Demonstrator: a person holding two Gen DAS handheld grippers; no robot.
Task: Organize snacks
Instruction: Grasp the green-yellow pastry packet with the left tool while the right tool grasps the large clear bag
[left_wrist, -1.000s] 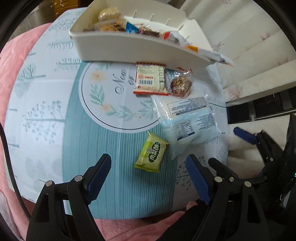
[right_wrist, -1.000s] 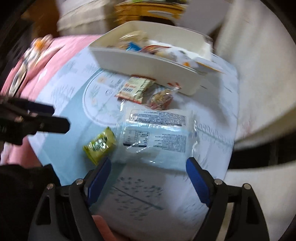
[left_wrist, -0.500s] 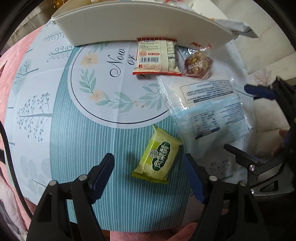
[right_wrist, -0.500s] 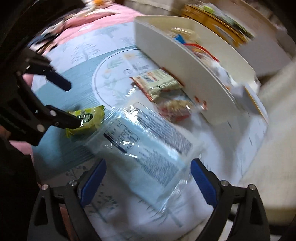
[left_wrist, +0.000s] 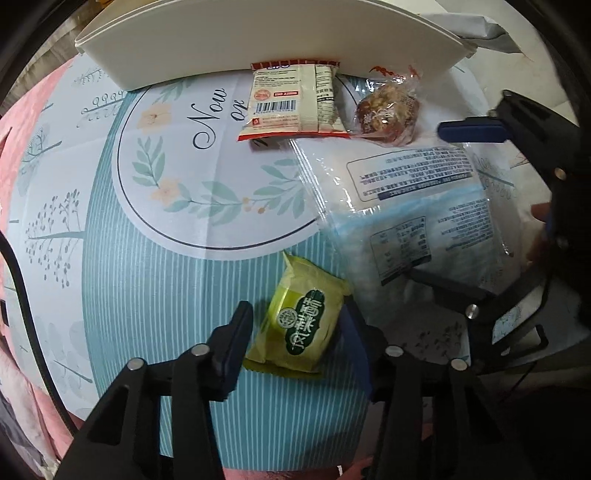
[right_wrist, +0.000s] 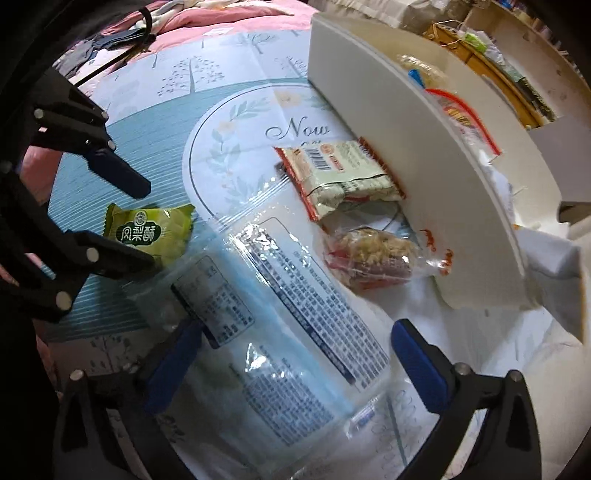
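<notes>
The green pineapple-cake packet (left_wrist: 301, 325) lies flat on the striped teal band of the printed cloth (left_wrist: 155, 295), toward six o'clock of the cloth's round floral medallion in the left wrist view. The left gripper (left_wrist: 295, 343) points down over it with a blue finger on each long side; its jaws have just been closing and stand narrow. The right pad looks to be at the wrapper's edge, while a thin gap shows on the left, so no firm pinch is visible.

At two to three o'clock from the packet, its corner just beside it, lies the large clear bag (right_wrist: 280, 332) with blue print panels. The right gripper (right_wrist: 295, 354) straddles this bag's near end; its jaws have just been opening and stand spread wide, both pads clear of the plastic.

At twelve o'clock of the medallion, a red-edged cream packet (left_wrist: 295, 101) with a barcode rests against the wall of the white bin (left_wrist: 258, 40). Just to its right, at about three o'clock, sits a nut cluster in clear wrap (left_wrist: 388, 110), touching the far end of the large bag.

In the right wrist view the bin holds more wrapped snacks (right_wrist: 454, 107). Pink bedding (left_wrist: 22, 122) shows beyond the cloth's edge at nine o'clock.
</notes>
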